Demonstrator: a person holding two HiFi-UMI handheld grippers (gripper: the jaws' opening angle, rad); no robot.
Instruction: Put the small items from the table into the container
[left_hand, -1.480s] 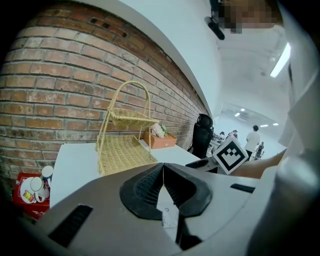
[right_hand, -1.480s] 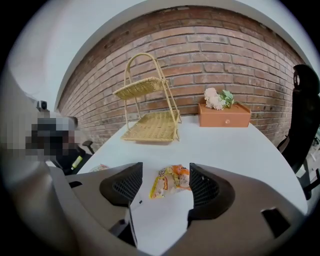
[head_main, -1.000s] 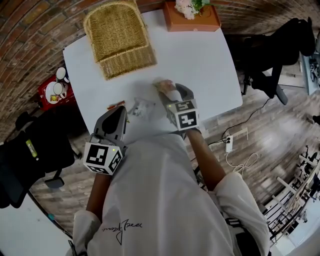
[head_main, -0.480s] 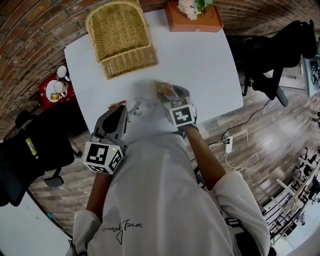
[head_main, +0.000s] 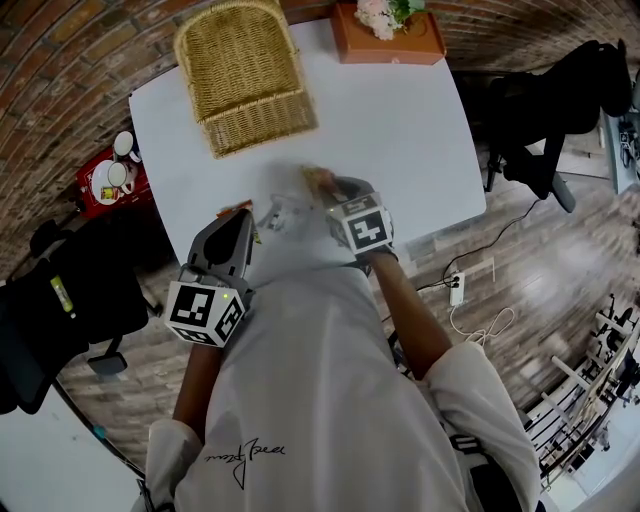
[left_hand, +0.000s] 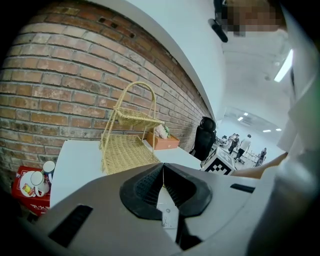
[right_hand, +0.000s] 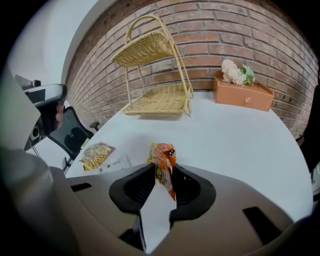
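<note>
An orange snack packet (right_hand: 163, 160) stands crumpled between the jaws of my right gripper (right_hand: 162, 172). The jaws are closing and the pads pinch it. In the head view this gripper (head_main: 325, 186) is over the packet (head_main: 318, 178) near the table's front middle. My left gripper (left_hand: 162, 176) is shut with nothing in it and hovers at the front left edge (head_main: 242, 222). A yellow packet (right_hand: 97, 154) and a white wrapper (head_main: 285, 214) lie on the table between the grippers. The two-tier wicker basket (head_main: 243, 75) stands at the far left of the white table (head_main: 400, 130).
An orange box with flowers (head_main: 390, 35) sits at the table's far edge. A red box with cups (head_main: 108, 180) is on the floor to the left. A black office chair (head_main: 545, 110) stands to the right. The table's front edge is close under both grippers.
My right gripper has sunk a little onto the orange packet, and its jaws have narrowed around it. The left gripper has stayed where it was.
</note>
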